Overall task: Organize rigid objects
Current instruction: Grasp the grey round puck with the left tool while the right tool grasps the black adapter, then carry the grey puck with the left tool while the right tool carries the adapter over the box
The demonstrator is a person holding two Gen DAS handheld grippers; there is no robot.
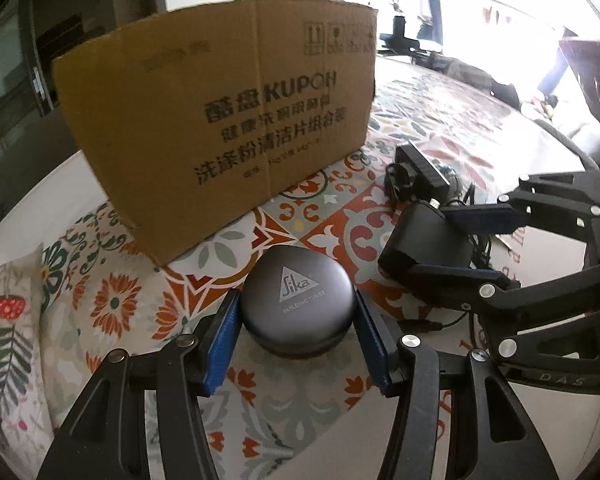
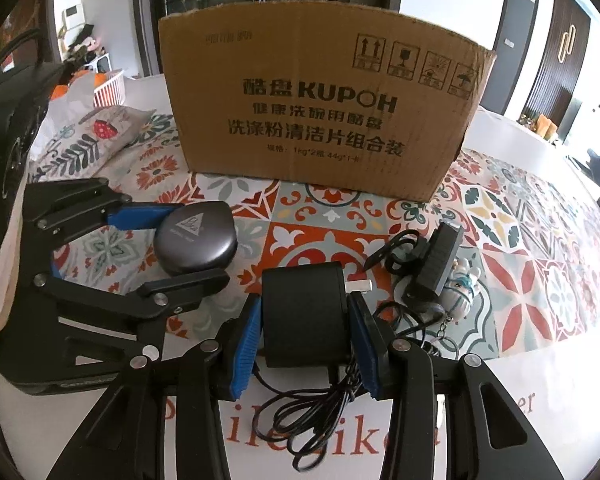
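Observation:
A round grey case [image 1: 298, 304] with a triangle logo rests on the patterned tablecloth, and my left gripper [image 1: 296, 320] is shut on it, blue pads pressed to both sides. From the right wrist camera the same case [image 2: 196, 238] sits at the left between the left gripper's fingers. My right gripper [image 2: 306, 320] is shut on a black power adapter [image 2: 304, 312] with metal prongs and a trailing black cable [image 2: 332, 400]; the adapter [image 1: 428, 240] shows at the right in the left wrist view. A brown cardboard box [image 1: 228, 120] [image 2: 320, 108] stands upright just behind both.
A small black device [image 2: 436, 264] with a cord and a white figurine keychain [image 2: 462, 284] lie right of the adapter. A floral cushion [image 2: 96, 136] sits at the left, a white basket [image 2: 108, 88] beyond it. White printed paper [image 2: 520, 380] covers the near table edge.

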